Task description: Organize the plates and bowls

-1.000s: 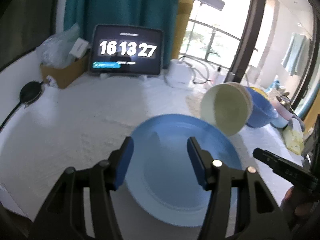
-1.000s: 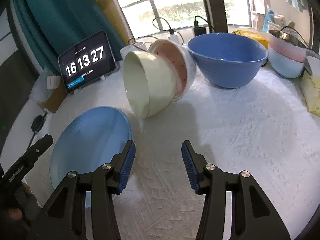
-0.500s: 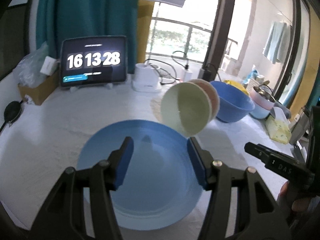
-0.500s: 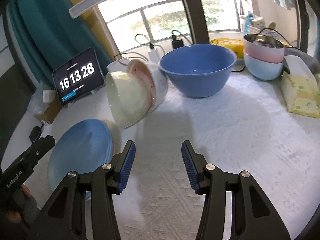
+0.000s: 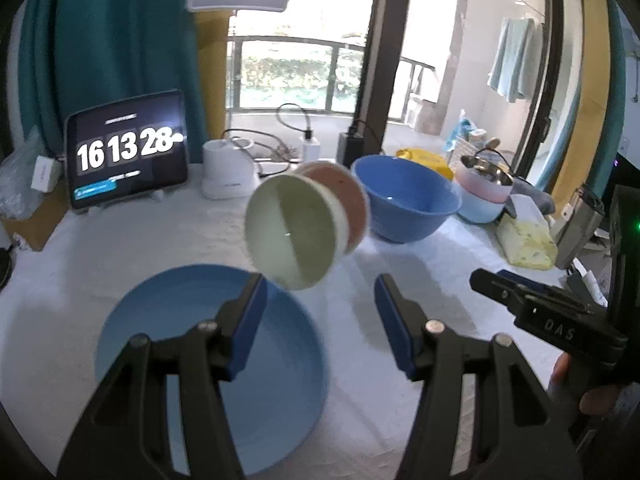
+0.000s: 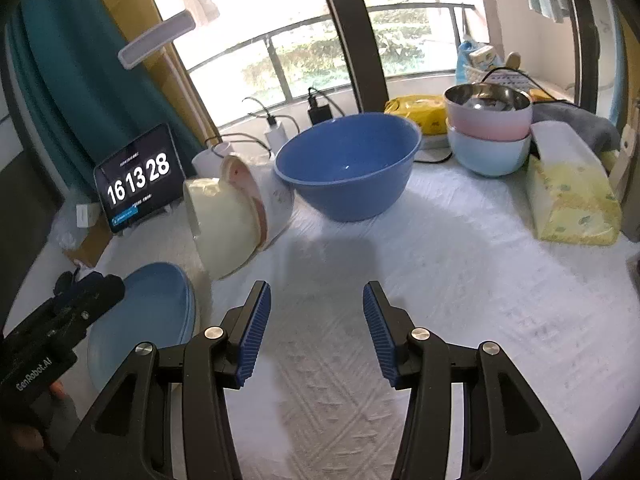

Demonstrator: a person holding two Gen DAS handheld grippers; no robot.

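A blue plate [image 5: 192, 336] [image 6: 148, 312] lies flat on the white cloth. My left gripper [image 5: 318, 312] hovers above its right side, open, with nothing between its fingers. Beyond it a cream bowl [image 5: 294, 232] [image 6: 224, 228] nested in a pink-lined bowl [image 5: 344, 200] [image 6: 264, 196] lies tipped on its side. Behind these stands a large blue bowl [image 5: 408, 208] [image 6: 348, 168], upright. A pink bowl [image 6: 488, 112] with a steel lining sits stacked in a pale blue bowl [image 6: 486, 152] at the back right. My right gripper [image 6: 316, 316] is open over bare cloth.
A tablet clock [image 5: 126, 152] [image 6: 138, 178] stands at the back left, by a cardboard box [image 5: 30, 216]. A white lamp base [image 5: 228, 170] and cables sit behind the bowls. A yellow tissue pack [image 6: 572, 196] [image 5: 526, 236] lies at the right. The table [image 6: 500, 280] is covered with white cloth.
Both grippers have drawn back and risen, so more of the table shows. The left view has swung right, from the plate toward the tipped bowls. Neither gripper's opening changed.
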